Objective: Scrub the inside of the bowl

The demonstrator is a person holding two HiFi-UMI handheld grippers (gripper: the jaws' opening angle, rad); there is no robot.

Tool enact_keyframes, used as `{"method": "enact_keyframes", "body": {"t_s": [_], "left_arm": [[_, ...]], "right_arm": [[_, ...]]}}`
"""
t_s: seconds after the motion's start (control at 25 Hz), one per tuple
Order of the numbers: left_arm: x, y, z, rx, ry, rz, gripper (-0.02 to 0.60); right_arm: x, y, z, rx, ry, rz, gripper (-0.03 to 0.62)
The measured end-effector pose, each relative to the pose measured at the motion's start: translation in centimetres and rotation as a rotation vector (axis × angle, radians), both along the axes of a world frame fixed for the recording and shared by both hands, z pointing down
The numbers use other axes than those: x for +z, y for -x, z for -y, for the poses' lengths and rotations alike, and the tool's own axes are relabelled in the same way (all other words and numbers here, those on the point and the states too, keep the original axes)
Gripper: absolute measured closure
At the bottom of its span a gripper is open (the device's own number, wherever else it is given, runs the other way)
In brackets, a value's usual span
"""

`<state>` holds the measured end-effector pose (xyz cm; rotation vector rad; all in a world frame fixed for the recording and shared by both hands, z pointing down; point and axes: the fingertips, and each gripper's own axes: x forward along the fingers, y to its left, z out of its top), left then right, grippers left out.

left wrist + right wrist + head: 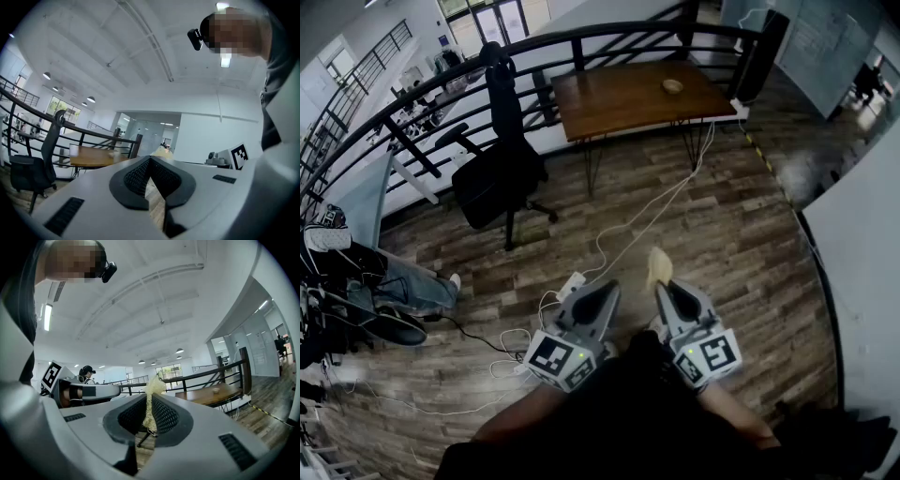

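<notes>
Wood-plank floor separates you from the far table (pixel 619 98) where the bowl (pixel 672 86) waits, your right gripper (pixel 667 291) pinching a pale mesh scrubber (pixel 658 267), your left gripper (pixel 607 289) closed on nothing; next, seemingly, walk over and steady the bowl.

Pale grey, wedge-shaped shells on both the left gripper (pixel 607 289) and the right gripper (pixel 664 287). Each carries a white cube (pixel 561 359) printed with black square markers, 1 tiny green light (pixel 581 356) glowing on it. Up close, the jaws wear black mesh-textured pads (pixel 136 176), with black ribbed slots (pixel 65 215) set into the shell. The person wears a black top (pixel 628 422) and a small black head camera (pixel 108 272).
</notes>
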<state>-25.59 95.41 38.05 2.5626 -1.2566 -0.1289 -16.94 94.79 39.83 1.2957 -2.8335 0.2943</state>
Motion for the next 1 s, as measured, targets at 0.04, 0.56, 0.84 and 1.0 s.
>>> {"method": "enact_keyframes", "body": {"t_s": [0.04,0.56,0.84,1.0], "left_arm": [[0.0,-0.3,0.2,0.001,-0.001,0.001,0.584],[1.3,-7.5,8.5,0.051,0.026,0.003,0.584],[0.4,-16.1,16.5,0.113,0.008,-0.003,0.584],[0.5,-22.1,19.3,0.169,0.034,-0.040,0.584]], "right_arm": [[0.0,-0.2,0.2,-0.002,0.003,0.002,0.556],[0.8,-7.2,7.3,0.057,0.024,-0.018,0.554],[-0.4,-14.2,14.6,0.062,-0.009,-0.036,0.554],[-1.9,-18.9,17.5,0.077,-0.037,-0.039,0.554]]}}
